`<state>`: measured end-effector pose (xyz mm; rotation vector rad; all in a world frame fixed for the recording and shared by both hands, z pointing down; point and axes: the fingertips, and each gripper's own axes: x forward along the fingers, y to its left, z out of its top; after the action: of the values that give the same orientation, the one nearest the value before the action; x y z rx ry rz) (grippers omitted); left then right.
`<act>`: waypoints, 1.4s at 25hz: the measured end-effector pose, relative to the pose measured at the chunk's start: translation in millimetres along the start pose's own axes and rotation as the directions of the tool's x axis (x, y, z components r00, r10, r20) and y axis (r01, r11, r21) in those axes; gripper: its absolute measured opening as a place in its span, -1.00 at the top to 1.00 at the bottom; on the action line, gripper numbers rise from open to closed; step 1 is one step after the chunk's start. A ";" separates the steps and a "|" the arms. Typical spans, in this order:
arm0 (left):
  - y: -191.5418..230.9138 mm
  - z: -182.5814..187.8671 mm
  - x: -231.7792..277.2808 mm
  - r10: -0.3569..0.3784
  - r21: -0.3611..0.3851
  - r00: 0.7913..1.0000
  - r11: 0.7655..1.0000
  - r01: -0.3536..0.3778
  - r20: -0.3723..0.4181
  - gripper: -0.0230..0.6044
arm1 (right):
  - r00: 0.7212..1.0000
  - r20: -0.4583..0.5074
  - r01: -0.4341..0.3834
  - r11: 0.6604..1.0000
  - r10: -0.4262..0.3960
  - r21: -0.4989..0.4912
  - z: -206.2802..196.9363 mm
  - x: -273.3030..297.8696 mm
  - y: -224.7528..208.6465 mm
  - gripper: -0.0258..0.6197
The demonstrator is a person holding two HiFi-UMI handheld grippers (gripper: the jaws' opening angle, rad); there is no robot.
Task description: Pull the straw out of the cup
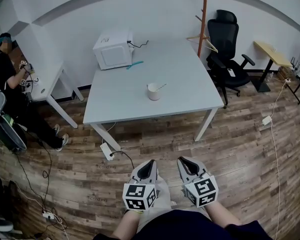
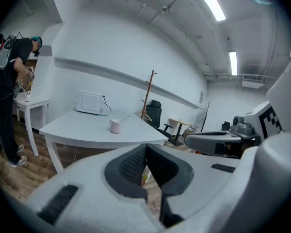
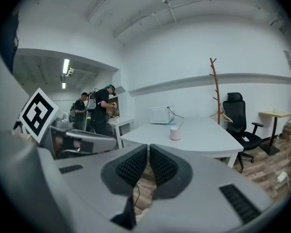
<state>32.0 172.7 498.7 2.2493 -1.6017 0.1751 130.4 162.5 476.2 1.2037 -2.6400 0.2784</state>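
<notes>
A white cup (image 1: 153, 91) stands near the middle of the grey table (image 1: 120, 104), with a pale straw (image 1: 160, 86) leaning out of it to the right. The cup (image 2: 115, 125) also shows far off in the left gripper view, and small in the right gripper view as the cup (image 3: 174, 133) with its straw (image 3: 180, 124). My left gripper (image 1: 151, 163) and right gripper (image 1: 182, 161) hang side by side over the wooden floor, well short of the table. Both are shut with nothing between the jaws.
A white microwave (image 1: 113, 49) sits at the table's far left corner, a teal object (image 1: 135, 64) beside it. A black office chair (image 1: 226, 49) and wooden coat stand (image 1: 204, 16) stand right of the table. A person (image 1: 5, 79) works at a small side table (image 1: 46, 84) on the left. Cables (image 1: 115, 154) lie on the floor.
</notes>
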 end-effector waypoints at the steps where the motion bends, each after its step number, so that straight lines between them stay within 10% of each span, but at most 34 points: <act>1: 2.4 1.9 5.3 -0.002 0.000 1.000 1.000 0.002 0.000 0.87 | 1.000 -0.003 0.003 1.000 -0.003 0.000 0.8 5.0 -3.8 0.81; 35: 125.7 101.9 179.5 -0.051 0.010 0.998 0.999 0.052 -0.039 0.87 | 0.998 -0.013 0.053 0.999 -0.053 -0.004 90.6 200.3 -97.3 0.81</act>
<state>-34.6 -59.4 489.0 2.2788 -1.5249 0.2137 65.2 -67.8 453.5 1.2642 -2.5913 0.2708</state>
